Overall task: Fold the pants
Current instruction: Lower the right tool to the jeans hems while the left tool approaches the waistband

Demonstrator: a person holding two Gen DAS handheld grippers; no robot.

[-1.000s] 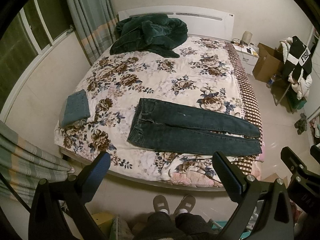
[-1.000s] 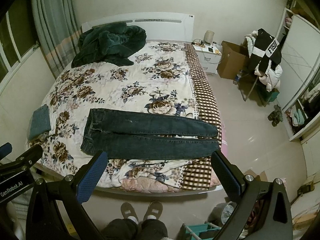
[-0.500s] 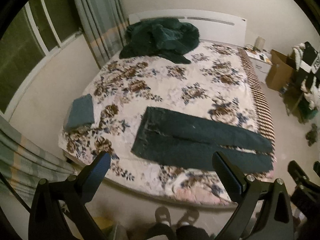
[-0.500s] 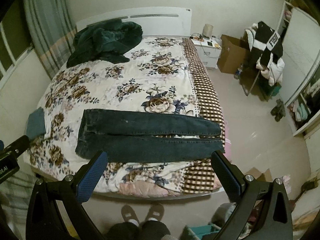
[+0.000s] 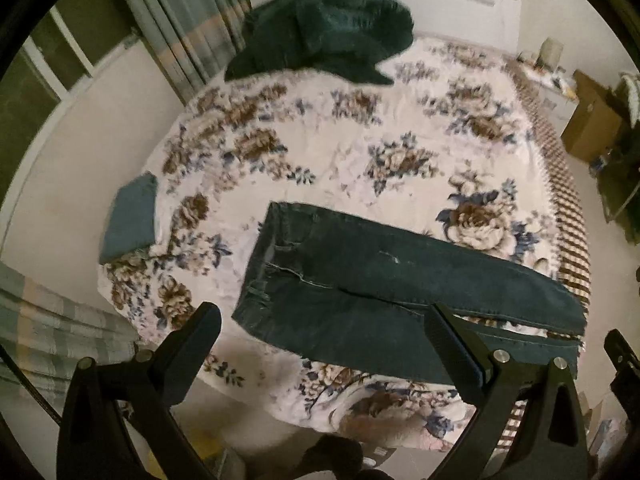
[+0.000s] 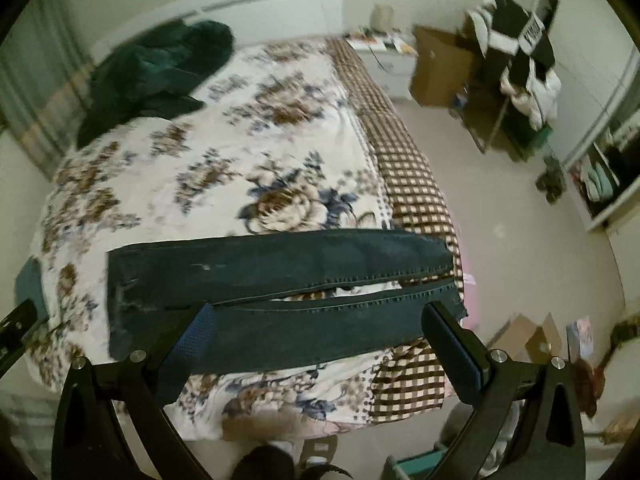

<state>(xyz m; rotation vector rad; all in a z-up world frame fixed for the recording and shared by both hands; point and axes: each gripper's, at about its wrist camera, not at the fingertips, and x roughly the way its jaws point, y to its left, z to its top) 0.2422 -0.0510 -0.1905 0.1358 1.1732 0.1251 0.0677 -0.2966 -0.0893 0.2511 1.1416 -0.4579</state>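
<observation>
Dark blue jeans [image 5: 360,292] lie flat across the near edge of the bed, waistband to the left, both legs running right. They also show in the right wrist view [image 6: 280,280]. My left gripper [image 5: 324,332] is open and empty, above the waist end and near leg. My right gripper [image 6: 320,328] is open and empty, above the near leg. Neither touches the jeans.
The bed has a floral quilt [image 5: 340,152] with a checked border [image 6: 404,168]. A dark green coat [image 5: 320,36] lies by the headboard. A folded teal garment [image 5: 130,218] sits at the bed's left corner. Boxes and a clothes-laden chair [image 6: 516,64] stand right.
Both grippers have moved forward and down towards the bed, so the jeans look larger and closer. The jeans have not moved. Both grippers remain open.
</observation>
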